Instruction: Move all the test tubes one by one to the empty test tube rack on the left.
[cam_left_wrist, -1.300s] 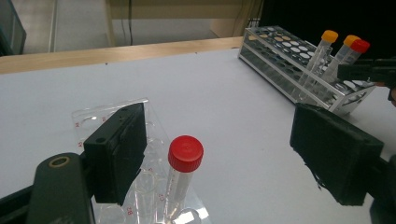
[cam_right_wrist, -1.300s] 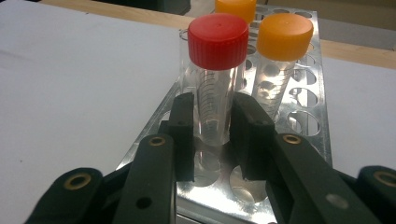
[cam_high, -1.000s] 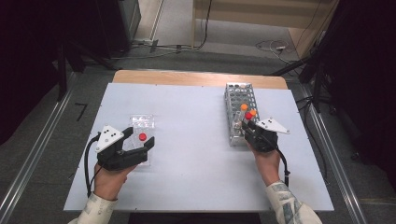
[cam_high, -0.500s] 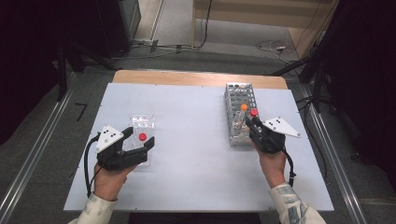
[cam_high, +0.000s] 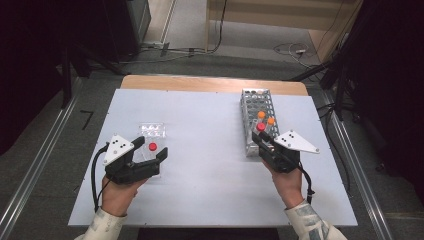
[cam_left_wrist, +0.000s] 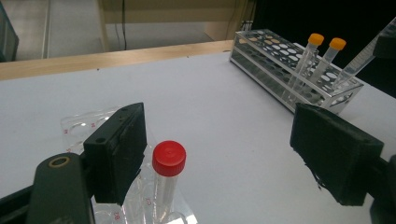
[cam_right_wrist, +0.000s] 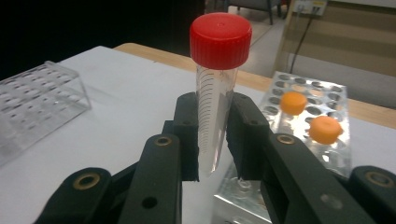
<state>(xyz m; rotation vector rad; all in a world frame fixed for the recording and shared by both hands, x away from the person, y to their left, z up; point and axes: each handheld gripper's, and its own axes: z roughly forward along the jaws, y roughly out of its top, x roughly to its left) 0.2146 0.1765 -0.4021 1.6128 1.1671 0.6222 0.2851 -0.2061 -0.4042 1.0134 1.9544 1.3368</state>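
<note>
My right gripper is shut on a clear red-capped tube and holds it upright just above the near end of the metal tube rack. Two orange-capped tubes stand in that rack. At the table's left, my left gripper is open. Between its jaws, close to one pad and touching neither, a second red-capped tube stands in a clear plastic rack.
The white table top ends in a wooden strip at the far edge. Metal rails run along the floor on both sides. Cables trail from both grippers toward the person's sleeves.
My right gripper has risen and drifted to the right with the red-capped tube, lifting it clear of the metal rack. The left gripper has stayed where it was.
</note>
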